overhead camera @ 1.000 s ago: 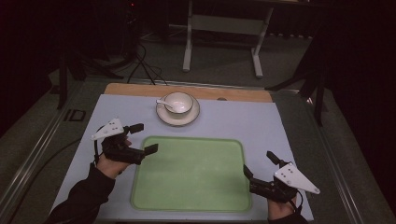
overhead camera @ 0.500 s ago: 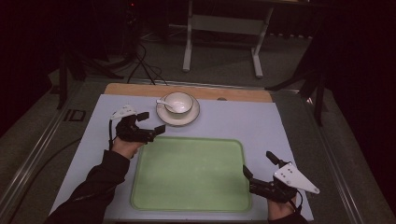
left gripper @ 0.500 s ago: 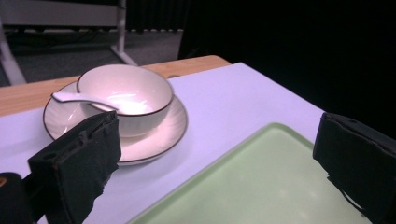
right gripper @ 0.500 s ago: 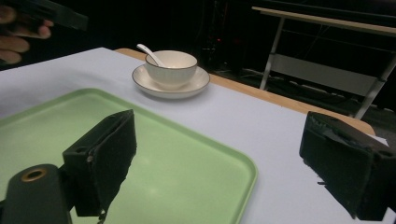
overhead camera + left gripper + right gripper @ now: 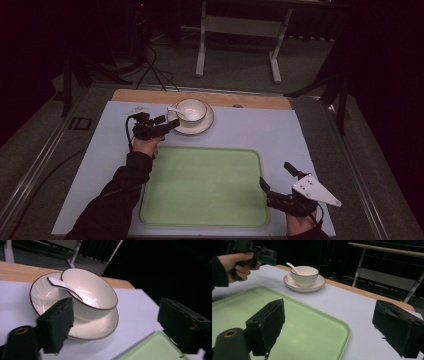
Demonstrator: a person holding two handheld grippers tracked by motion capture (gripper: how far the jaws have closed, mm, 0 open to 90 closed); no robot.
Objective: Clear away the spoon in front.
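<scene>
Dark floor and a metal frame lie beyond our table (image 5: pixel 300 131), whose pale blue mat carries a green tray (image 5: pixel 205 185) near us and a wooden strip along the far edge.

Our left gripper (image 5: pixel 167 126) hangs just short of the saucer (image 5: pixel 204 125), jaws spread wide. In the left gripper view the bowl (image 5: pixel 92 293) sits on the saucer (image 5: pixel 45 295) straight ahead, mostly between the two fingers: the left finger (image 5: pixel 56 323) overlaps the saucer's near rim, though we cannot tell whether it touches, and the right finger (image 5: pixel 182 326) stands well clear of the bowl, above a corner of the tray (image 5: pixel 152 348). A white spoon (image 5: pixel 63 286) rests in the bowl, its handle leaning over the rim toward the left finger's side.

Our right gripper (image 5: pixel 276 182) hovers at the tray's near right corner, jaws also wide apart. In the right gripper view its left finger (image 5: pixel 265 326) is over the tray (image 5: pixel 312 332) and its right finger (image 5: pixel 397 326) over bare mat; the bowl (image 5: pixel 304 275) and saucer (image 5: pixel 315 285) lie well beyond both fingers, with our left hand (image 5: pixel 235 263) beside them.
</scene>
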